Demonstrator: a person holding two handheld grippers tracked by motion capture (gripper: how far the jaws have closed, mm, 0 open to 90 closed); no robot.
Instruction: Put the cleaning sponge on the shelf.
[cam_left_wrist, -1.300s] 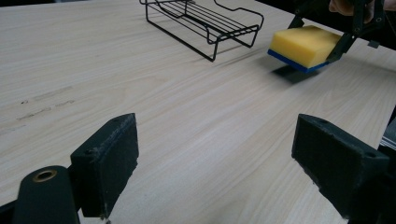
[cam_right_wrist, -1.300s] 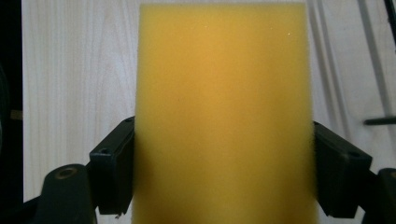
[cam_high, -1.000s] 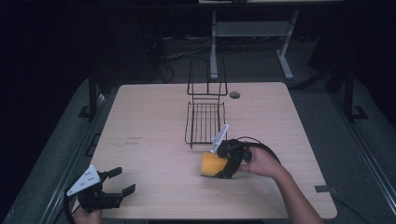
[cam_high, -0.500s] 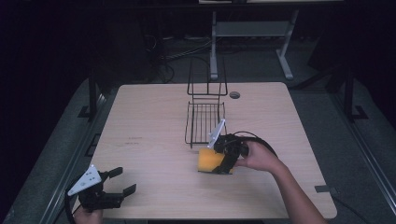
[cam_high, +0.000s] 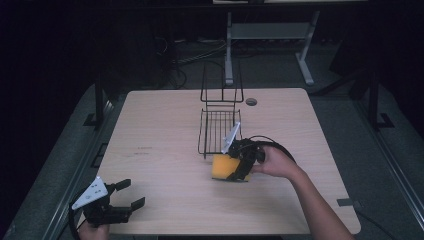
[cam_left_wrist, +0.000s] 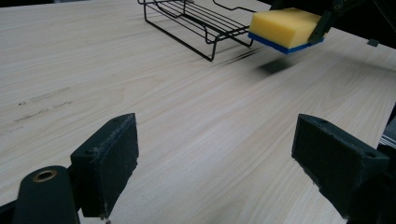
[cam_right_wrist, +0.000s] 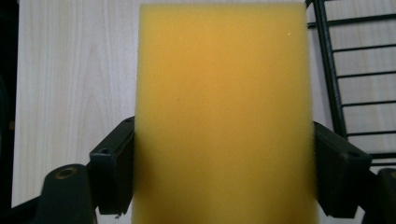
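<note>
Since a second ago I have carried the sponge (cam_high: 224, 168) leftward and a little toward the wire rack (cam_high: 216, 131), so it now hangs just off the rack's near corner instead of out to the right of it. My left gripper (cam_high: 126, 194) has not shifted; it waits at the near left corner of the table (cam_high: 150, 130), well apart from the work.

I take that shift to mean the sponge is headed for the rack's flat shelf, and that the carry is close to done: what is left, as I judge it, is a short move forward over the wires and then a release.

My right gripper (cam_right_wrist: 224, 172) is clamped on the sponge, one pad on each long side, with the yellow face turned up toward my camera. From my left gripper's view the sponge (cam_left_wrist: 286, 29) floats clear of the tabletop with its shadow lying beneath it, so it rests on nothing. My left jaws stand wide apart with bare wood between them.

The sponge is a rectangular block, yellow foam on top with a thin blue layer underneath. The foam looks soft and fine-pored, and its sides seem to give slightly where my pads press.
</note>
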